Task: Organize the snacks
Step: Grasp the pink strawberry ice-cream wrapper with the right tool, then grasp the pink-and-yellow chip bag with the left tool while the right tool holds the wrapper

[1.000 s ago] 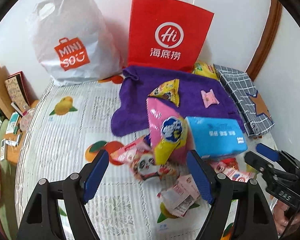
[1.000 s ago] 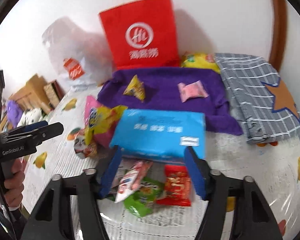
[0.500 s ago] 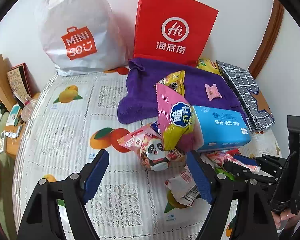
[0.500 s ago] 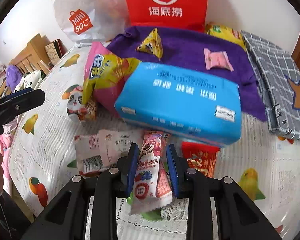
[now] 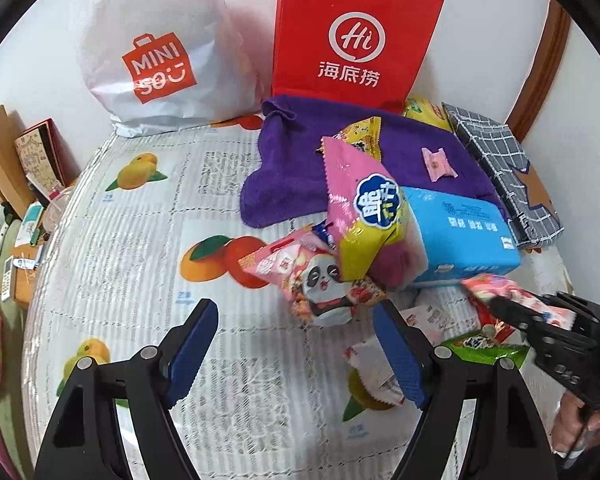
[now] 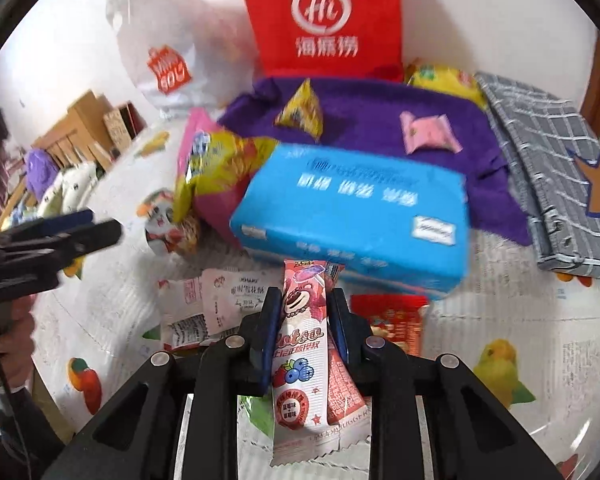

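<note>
My right gripper (image 6: 305, 300) is closing tight on a pink strawberry snack bar (image 6: 300, 344); both pads press its sides and it is lifted a little off the fruit-print tablecloth (image 6: 500, 320). In the left wrist view the same bar (image 5: 496, 286) sticks out of the right gripper (image 5: 516, 312) at the right edge. My left gripper (image 5: 294, 316) hangs open over the cloth, nothing between its fingers, just in front of a panda packet (image 5: 320, 284). A pink-and-yellow chip bag (image 5: 364, 216) leans on a blue tissue pack (image 5: 460, 236).
White packets (image 5: 376, 364), a green packet (image 5: 480, 346) and a red packet (image 6: 388, 320) lie around the bar. Behind are a purple towel (image 5: 292, 168) with a pink candy (image 5: 438, 164), a red paper bag (image 5: 352, 40), a white Miniso bag (image 5: 160, 60) and a grey checked cloth (image 5: 500, 168).
My right gripper has dropped toward the snacks and shut on the pink bar, which now rides between its pads. My left gripper has stayed open and sunk slightly.
</note>
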